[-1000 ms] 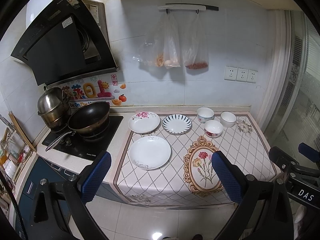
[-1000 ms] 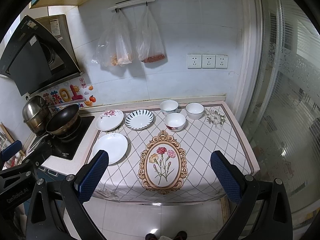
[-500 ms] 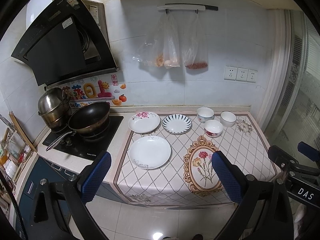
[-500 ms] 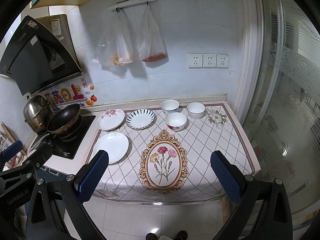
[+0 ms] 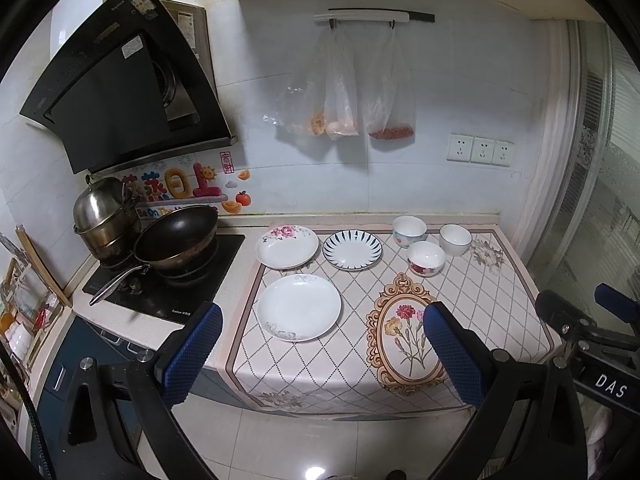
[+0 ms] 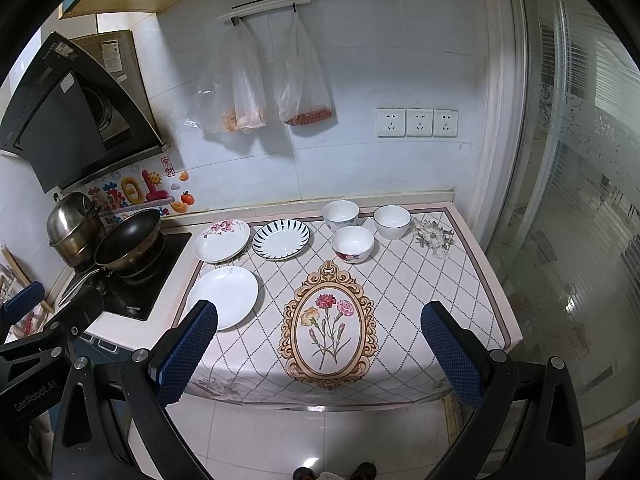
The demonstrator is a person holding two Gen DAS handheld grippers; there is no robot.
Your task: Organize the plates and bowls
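Three plates lie on the patterned cloth: a plain white plate (image 5: 299, 307) (image 6: 223, 297) at the front left, a pink-flowered plate (image 5: 287, 246) (image 6: 222, 239) and a blue-striped plate (image 5: 352, 249) (image 6: 281, 238) behind it. Three bowls stand at the back right: a floral bowl (image 5: 425, 258) (image 6: 352, 243) in front, two white bowls (image 5: 409, 231) (image 5: 455, 239) (image 6: 340, 215) (image 6: 392, 221) behind. My left gripper (image 5: 322, 354) and right gripper (image 6: 318, 354) are open and empty, held out in front of the counter, well short of the dishes.
A black wok (image 5: 176, 238) and a steel pot (image 5: 102, 216) sit on the cooktop at the left. Plastic bags (image 5: 340, 92) hang on the wall. A glass door (image 6: 580, 220) is at the right. The counter's front edge drops to a tiled floor (image 6: 320, 436).
Both views have shifted only slightly; the dishes have not moved and both grippers stay open.
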